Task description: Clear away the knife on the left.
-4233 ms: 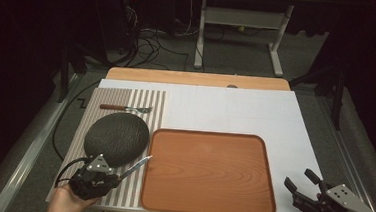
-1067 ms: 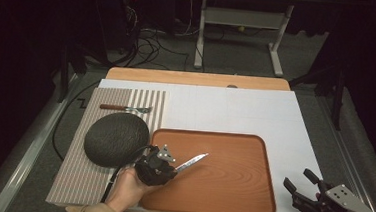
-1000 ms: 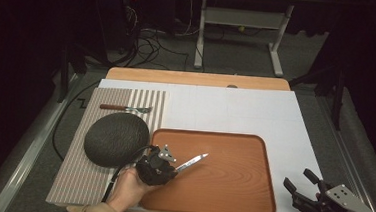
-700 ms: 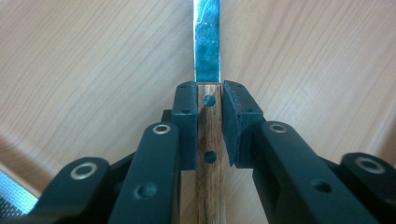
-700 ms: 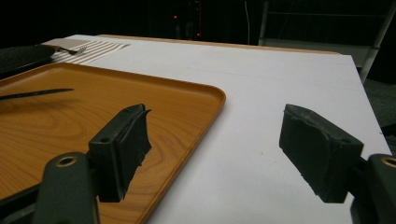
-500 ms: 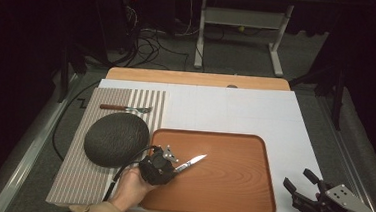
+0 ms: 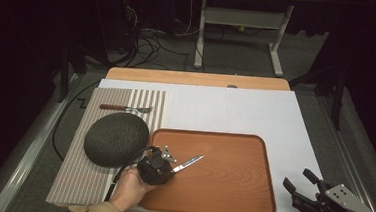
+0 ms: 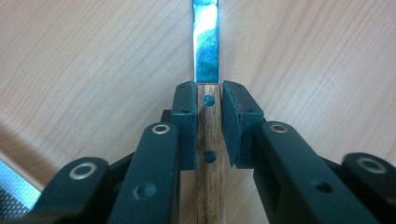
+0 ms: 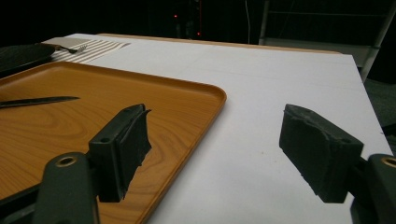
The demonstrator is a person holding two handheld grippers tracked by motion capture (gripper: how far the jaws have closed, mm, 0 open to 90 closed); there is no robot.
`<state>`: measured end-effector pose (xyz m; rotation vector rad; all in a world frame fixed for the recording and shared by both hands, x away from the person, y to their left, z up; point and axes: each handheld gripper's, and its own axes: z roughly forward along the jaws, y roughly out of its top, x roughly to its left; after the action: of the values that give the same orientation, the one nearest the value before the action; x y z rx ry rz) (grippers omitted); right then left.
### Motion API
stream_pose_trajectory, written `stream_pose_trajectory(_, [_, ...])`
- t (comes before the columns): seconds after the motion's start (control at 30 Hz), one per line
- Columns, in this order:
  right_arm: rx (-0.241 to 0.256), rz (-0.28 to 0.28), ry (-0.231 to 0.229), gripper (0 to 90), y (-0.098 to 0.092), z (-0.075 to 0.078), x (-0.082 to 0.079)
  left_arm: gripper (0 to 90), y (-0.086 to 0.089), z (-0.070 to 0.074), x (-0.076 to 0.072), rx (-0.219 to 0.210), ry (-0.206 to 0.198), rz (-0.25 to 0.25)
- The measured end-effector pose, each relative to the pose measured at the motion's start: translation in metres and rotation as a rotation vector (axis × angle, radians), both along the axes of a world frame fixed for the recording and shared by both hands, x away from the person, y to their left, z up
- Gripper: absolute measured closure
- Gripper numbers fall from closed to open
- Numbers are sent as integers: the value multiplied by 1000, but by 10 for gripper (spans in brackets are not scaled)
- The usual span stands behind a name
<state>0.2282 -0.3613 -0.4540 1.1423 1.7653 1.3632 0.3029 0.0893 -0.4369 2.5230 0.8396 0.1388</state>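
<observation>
My left gripper (image 7: 168, 163) is shut on the wooden handle of a knife (image 7: 188, 163) at the left end of the brown wooden tray (image 7: 229, 199). The blade points right and a little away over the tray. In the left gripper view the handle (image 8: 208, 154) is clamped between the two pads, and the steel blade (image 8: 206, 42) runs out ahead just above the tray's wood. My right gripper (image 7: 304, 187) hovers open near the table's front right corner. In the right gripper view its pads (image 9: 127, 140) stand wide apart with nothing between them, and the knife blade (image 9: 37, 101) shows at the far left.
A dark round plate (image 7: 116, 139) lies on the striped placemat (image 7: 78, 178) left of the tray. A fork (image 7: 125, 108) with a wooden handle lies beyond the plate. White sheet (image 7: 275, 117) covers the table's right and far part. Dark floor with cables and a stand lies beyond the far edge.
My left gripper has carried the knife from the placemat's front to the tray's left end, and in the last second sank lower toward the tray. The right gripper has stayed still.
</observation>
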Motion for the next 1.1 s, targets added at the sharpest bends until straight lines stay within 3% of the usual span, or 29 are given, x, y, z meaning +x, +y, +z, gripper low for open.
stream_pose_trajectory(0.33, [-3,0,1,247,0,0,0,718,4,-6,1,3,8,11])
stream_pose_trajectory(1.1, [-3,1,1,246,0,0,0,673,13,-8,5,12,-29,55])
